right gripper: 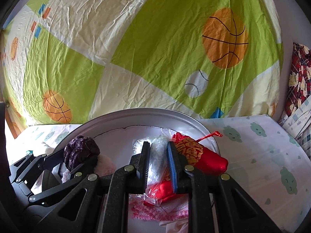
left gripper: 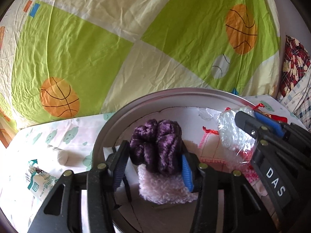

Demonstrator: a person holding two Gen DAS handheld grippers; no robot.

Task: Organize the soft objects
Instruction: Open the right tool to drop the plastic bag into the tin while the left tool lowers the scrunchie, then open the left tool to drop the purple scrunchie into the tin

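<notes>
Nearest to the lens: left gripper (left gripper: 153, 171), jaws standing wide around a purple knitted bundle (left gripper: 155, 143) that rests on a pale pink fleecy piece (left gripper: 163, 188); right pad touching the purple yarn, left pad apart from it, so not clamped. Both soft pieces lying inside a round metal tray (left gripper: 120, 116) on a cloud-printed cloth (left gripper: 64, 134). Beside it, right gripper (right gripper: 159, 163) closed narrow on a clear plastic packet (right gripper: 157, 151), held over the tray just next to a red embroidered pouch (right gripper: 196, 153) with a pink crocheted piece (right gripper: 143, 211) below. Behind all, a bed sheet with basketball print (right gripper: 225, 38).

Step in hand, probably: placing collected soft items into the tray, purple bundle appearing already set down. Next move calls for lifting the left gripper clear without dragging yarn, then lowering and releasing the packet.
</notes>
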